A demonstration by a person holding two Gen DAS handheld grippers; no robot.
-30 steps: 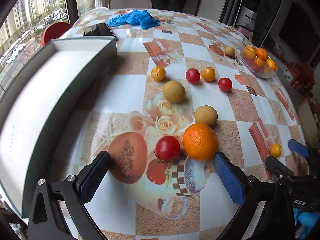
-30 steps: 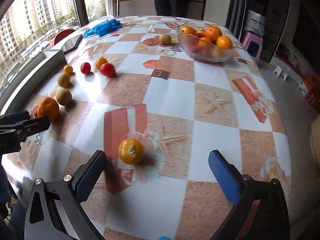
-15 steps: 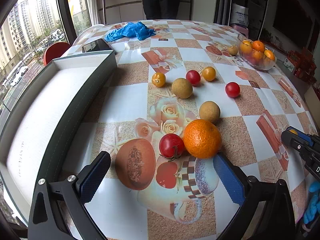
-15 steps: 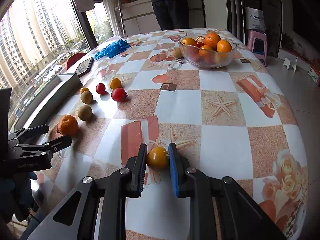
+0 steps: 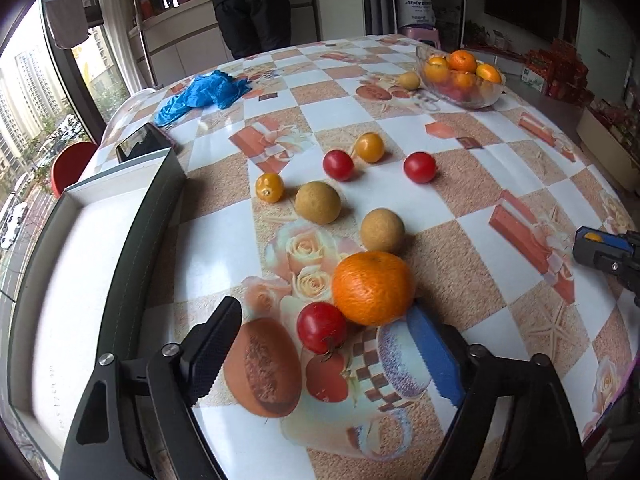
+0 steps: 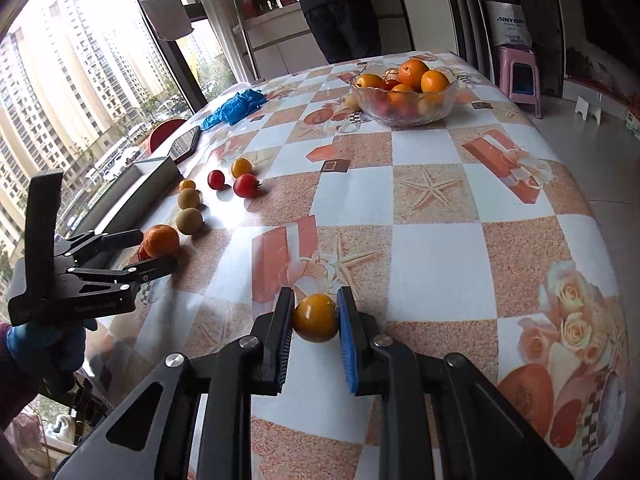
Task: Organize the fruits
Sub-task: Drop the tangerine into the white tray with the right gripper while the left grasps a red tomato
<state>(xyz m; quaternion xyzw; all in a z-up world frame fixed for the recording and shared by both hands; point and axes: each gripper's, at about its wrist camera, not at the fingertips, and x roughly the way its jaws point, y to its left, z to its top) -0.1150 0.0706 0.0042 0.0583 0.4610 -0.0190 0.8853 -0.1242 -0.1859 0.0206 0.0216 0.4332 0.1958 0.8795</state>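
Observation:
My right gripper (image 6: 315,312) is shut on a small yellow tomato (image 6: 315,318) and holds it over the table's near part. My left gripper (image 5: 324,332) is open around a red tomato (image 5: 321,327) and beside a large orange (image 5: 372,288). Two brown round fruits (image 5: 318,202) (image 5: 382,230), two more red tomatoes (image 5: 338,165) (image 5: 419,167) and two small yellow tomatoes (image 5: 269,187) (image 5: 369,147) lie beyond. A glass bowl (image 6: 404,114) with oranges stands at the far right. The left gripper also shows in the right wrist view (image 6: 154,252).
An open white box with dark walls (image 5: 136,216) stands at the table's left. A phone (image 5: 142,144) and a blue glove (image 5: 204,94) lie behind it. A person stands beyond the table's far edge (image 5: 252,4). A pink stool (image 6: 520,76) is to the right.
My right gripper closed on the yellow tomato and has lifted it slightly. My left gripper tilted up and moved closer to the red tomato and orange, still open.

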